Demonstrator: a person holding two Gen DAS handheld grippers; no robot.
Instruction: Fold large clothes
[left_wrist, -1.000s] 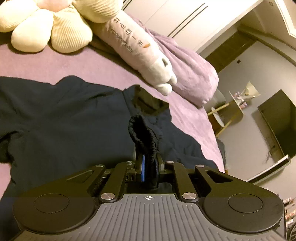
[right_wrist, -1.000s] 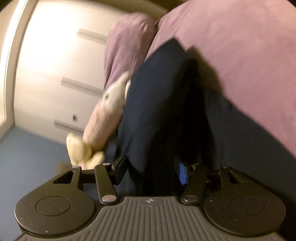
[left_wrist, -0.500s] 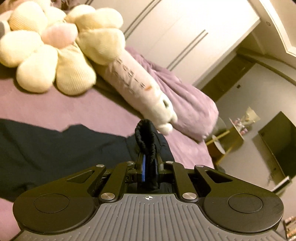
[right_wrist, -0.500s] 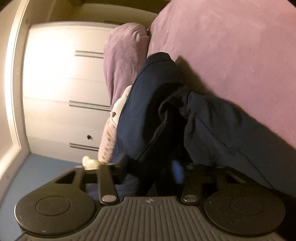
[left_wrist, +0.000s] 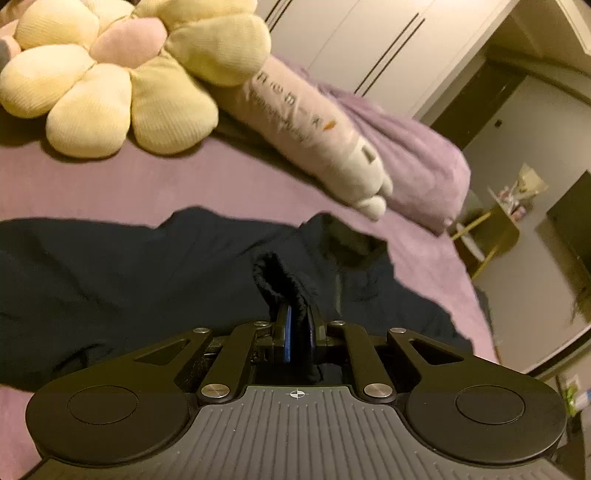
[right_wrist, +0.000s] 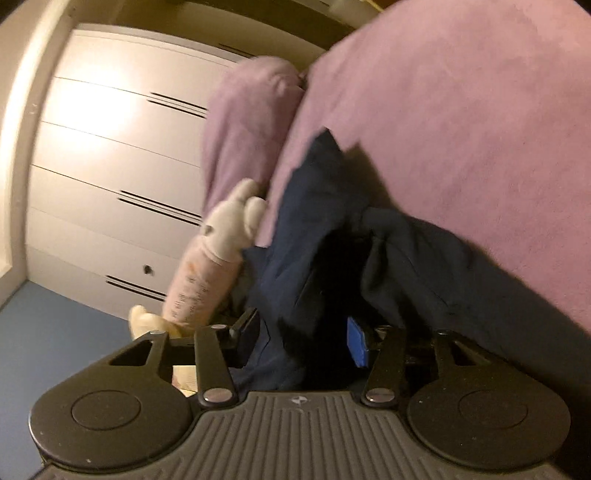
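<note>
A large dark navy garment lies spread across the purple bed sheet. My left gripper is shut on a ribbed cuff of that garment, which sticks up in a loop beyond the fingertips. In the right wrist view the same garment bunches in folds against the sheet. My right gripper has its jaws opening. Cloth hangs between them, and a dark gap shows beside the blue pad, so the pads are not pressing on it.
A cream flower cushion and a long pink plush pillow lie at the head of the bed, with a bunched purple duvet beside them. White wardrobe doors stand behind. A small side table stands past the bed's right edge.
The left gripper tipped up, then back down toward the garment, keeping the cuff. The right jaws narrowed around the cloth, then widened again.
</note>
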